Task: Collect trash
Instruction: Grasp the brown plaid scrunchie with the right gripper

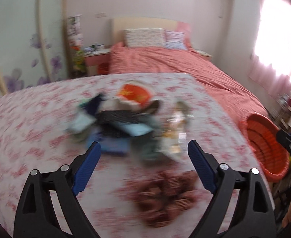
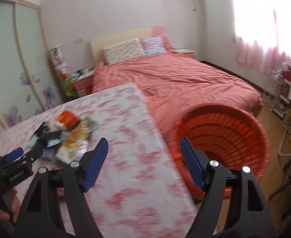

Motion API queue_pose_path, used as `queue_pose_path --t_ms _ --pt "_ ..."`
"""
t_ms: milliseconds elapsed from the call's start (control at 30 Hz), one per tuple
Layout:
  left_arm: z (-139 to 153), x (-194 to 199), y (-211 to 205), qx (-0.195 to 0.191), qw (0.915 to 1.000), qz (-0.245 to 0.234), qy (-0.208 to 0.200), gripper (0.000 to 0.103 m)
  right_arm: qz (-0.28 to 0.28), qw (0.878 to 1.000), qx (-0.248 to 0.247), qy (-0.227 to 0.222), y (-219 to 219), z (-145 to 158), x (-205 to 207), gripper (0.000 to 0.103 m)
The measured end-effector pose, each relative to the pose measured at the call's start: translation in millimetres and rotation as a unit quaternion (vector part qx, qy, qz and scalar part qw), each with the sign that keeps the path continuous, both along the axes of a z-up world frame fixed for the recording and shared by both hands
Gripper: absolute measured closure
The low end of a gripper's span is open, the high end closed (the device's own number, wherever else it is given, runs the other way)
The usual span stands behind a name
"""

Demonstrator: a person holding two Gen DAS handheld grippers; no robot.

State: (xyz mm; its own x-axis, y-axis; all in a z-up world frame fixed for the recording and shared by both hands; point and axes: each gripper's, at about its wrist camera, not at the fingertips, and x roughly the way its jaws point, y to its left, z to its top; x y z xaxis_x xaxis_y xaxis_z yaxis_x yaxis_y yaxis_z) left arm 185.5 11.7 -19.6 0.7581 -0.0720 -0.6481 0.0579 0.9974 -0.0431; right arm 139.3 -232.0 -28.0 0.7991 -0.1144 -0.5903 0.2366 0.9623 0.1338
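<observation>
Left wrist view: left gripper [image 1: 144, 148] fingers apart, empty, over one blurred trash pile [image 1: 125, 123] mid-table [image 1: 26, 119]; one orange basket [image 1: 268, 148] past the table's right edge.

Right wrist view: right gripper [image 2: 144, 145] gaped, empty, straddling table edge [image 2: 155, 129]; basket [image 2: 234, 130] alongside, bare cloth between.

1. the trash pile [image 1: 121, 123] lies heaped on my flowered table cover: crumpled blue, black and pale wrappers, a red-and-white paper cup [image 1: 134, 94] at its far side, clear crinkled plastic [image 1: 175, 130] at its right
2. the orange ribbed basket [image 2: 224, 134] stands just beside the table's right edge, mouth tilted toward me
</observation>
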Motion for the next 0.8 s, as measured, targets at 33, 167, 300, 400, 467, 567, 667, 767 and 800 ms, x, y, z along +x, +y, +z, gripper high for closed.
queue_pose_path --t_ms 33,167,300,400,467,567,667,767,800 --pt "-1.8 0.2 10.6 -0.005 0.9999 0.013 0.004 0.014 0.01 1.0 -0.001 0.002 11.0 -2.3 4.0 0.03" --pt "-12.0 -1.4 43.6 -0.023 0.9984 0.05 0.016 0.014 0.049 0.999 -0.004 0.02 51.7 -17.1 21.2 0.031" --pt "-23.3 -6.9 66.4 -0.025 0.9971 0.067 0.026 0.014 0.096 0.994 0.001 0.048 85.0 -35.4 35.7 0.043" --pt "-26.8 -10.9 74.2 -0.026 0.9966 0.072 0.029 0.014 0.129 0.989 0.006 0.069 104.5 -49.6 42.4 0.048" --pt "-28.7 -12.9 76.1 -0.027 0.9963 0.075 0.03 0.014 0.146 0.986 0.007 0.084 114.8 -58.9 46.1 0.05" --pt "-33.6 -12.3 81.6 -0.029 0.9958 0.08 0.034 0.014 0.159 0.981 0.002 0.112 123.6 -74.1 54.3 0.068" --pt "-37.4 -11.0 85.7 -0.03 0.9953 0.084 0.038 0.014 0.178 0.977 0.024 0.117 126.2 -81.5 55.0 0.089" --pt "-40.4 -10.2 88.0 -0.03 0.9949 0.087 0.042 0.014 0.171 0.98 0.007 0.105 125.2 -76.2 52.0 0.092" --pt "-41.5 -9.6 89.2 -0.031 0.9947 0.088 0.043 0.014 0.165 0.981 0.002 0.102 122.4 -74.5 51.8 0.093"
